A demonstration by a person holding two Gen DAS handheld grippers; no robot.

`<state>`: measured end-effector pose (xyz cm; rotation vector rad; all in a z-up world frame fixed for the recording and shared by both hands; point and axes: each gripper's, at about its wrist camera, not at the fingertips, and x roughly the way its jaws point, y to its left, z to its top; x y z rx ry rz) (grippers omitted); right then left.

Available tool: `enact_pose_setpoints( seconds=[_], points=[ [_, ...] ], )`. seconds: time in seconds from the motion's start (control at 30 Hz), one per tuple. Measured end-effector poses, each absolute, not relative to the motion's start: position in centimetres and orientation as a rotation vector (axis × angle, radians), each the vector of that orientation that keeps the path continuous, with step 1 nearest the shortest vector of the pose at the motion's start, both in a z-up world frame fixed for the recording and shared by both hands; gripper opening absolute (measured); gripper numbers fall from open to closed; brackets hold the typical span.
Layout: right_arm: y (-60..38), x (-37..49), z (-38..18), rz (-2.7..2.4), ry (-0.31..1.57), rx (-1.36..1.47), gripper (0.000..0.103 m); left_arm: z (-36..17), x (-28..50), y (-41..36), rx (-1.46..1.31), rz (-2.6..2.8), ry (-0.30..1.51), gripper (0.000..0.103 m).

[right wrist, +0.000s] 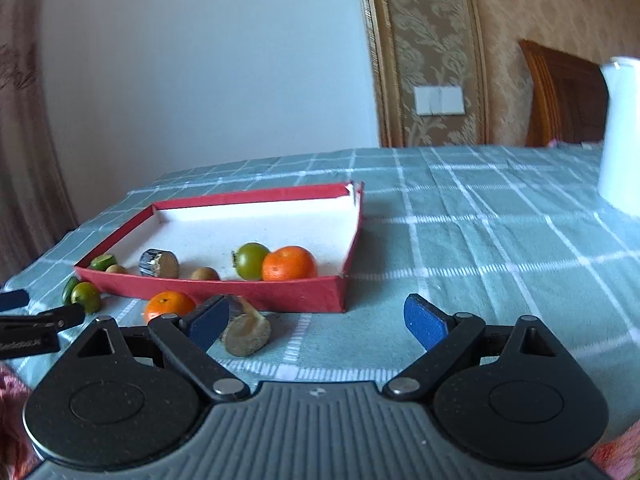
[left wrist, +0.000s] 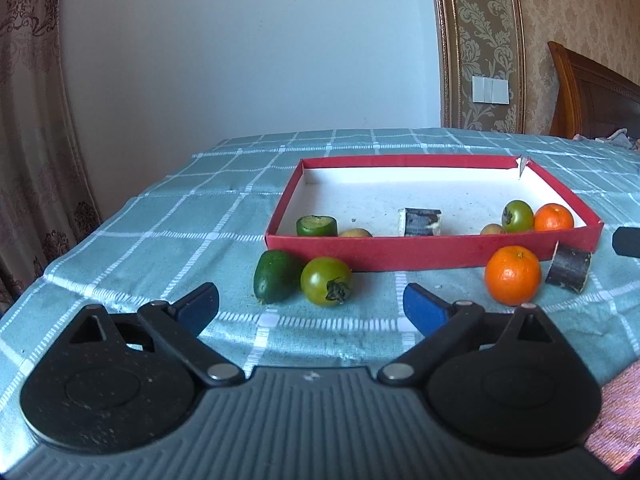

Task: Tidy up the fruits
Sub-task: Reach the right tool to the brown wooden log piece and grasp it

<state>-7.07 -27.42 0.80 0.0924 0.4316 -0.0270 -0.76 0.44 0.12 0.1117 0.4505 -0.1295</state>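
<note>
Fruit lies scattered around a shallow red box (left wrist: 432, 254) on the checked green surface (left wrist: 168, 232).

From the left wrist view, the left tool (left wrist: 311, 307) hangs with its blue pads spread wide and nothing between them. Just outside the box's near wall, toward its left corner, a dark green cucumber piece (left wrist: 276, 282) touches a green tomato (left wrist: 326, 286). Further right along that same wall sits an orange (left wrist: 513, 275), and just beside it a dark-skinned cylinder chunk (left wrist: 568, 271) lies tilted. Inside the box, by the near wall, are a cut green piece (left wrist: 317, 226), a small brownish fruit (left wrist: 355, 233), another dark chunk (left wrist: 420, 222), a second brownish fruit (left wrist: 493, 229), a green tomato (left wrist: 518, 216) and an orange (left wrist: 554, 217) touching each other in the right corner.

From the right wrist view, the right tool (right wrist: 316, 324) is also spread wide, gripping nothing. A cut chunk (right wrist: 246, 332) rests on the surface in front of the box, right beside the tool's left pad; whether they touch I cannot tell. An orange (right wrist: 170, 304) sits just left of it, against the box's near wall. The left tool (right wrist: 24, 320) shows at the left edge, near the green tomato (right wrist: 86, 297) outside the box's left corner. A white jug (right wrist: 620, 136) stands well to the right of the box.
</note>
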Motion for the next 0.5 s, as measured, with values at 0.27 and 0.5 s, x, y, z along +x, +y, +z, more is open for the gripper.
enact_pose_setpoints(
  seconds=[0.27,0.5],
  points=[
    [-24.5,-6.4,2.1,0.106,0.409,-0.158,0.091,0.0,-0.6,1.0,0.071,-0.149,0.457,0.099],
    [-23.5,-4.9,0.8,0.145,0.498,-0.201,0.065,0.1,-0.5,1.2,0.057,-0.158,0.461,0.099]
  ],
)
